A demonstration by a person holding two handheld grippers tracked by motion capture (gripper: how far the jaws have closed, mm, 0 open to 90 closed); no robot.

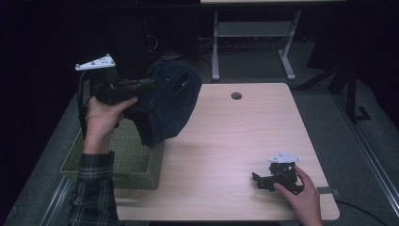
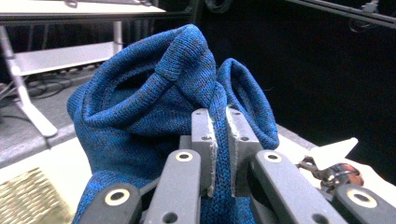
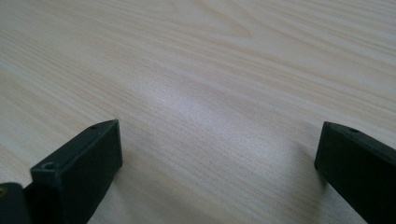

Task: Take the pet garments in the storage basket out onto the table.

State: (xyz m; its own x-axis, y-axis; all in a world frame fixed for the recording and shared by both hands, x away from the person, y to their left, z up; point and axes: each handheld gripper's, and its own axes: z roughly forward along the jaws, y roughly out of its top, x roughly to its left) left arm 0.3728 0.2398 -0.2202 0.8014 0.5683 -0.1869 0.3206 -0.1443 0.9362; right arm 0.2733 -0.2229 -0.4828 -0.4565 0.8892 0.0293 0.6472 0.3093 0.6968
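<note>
1. With its jaws pinched tight on a fold of fabric, the left gripper [image 2: 219,154] holds a blue knit sweater [image 2: 154,112] up in the air; in the high view the left gripper [image 1: 143,84] sits at the table's left edge, and the sweater [image 1: 164,106] hangs half over the basket, half over the tabletop.
2. Step in hand, as judged: lifting the sweater out of the woven green basket [image 1: 136,165] and carrying it toward the table. Its lower hem looks just above the basket's rim; contact cannot be told.
3. Next move likely calls for swinging the garment clear of the basket and lowering it onto bare wood, keeping the pinch firm so the knit doesn't slip.
4. Right gripper [image 3: 219,154] rests low over the table with jaws spread wide and nothing between them; in the high view the right gripper [image 1: 275,179] sits near the front right corner, well apart from the sweater.
5. Surface: light wood-grain table [image 1: 235,141] with a round cable hole [image 1: 236,95] near its far edge.
6. Room: dark, grey floor, a second desk's pale metal frame [image 1: 254,33] behind.
</note>
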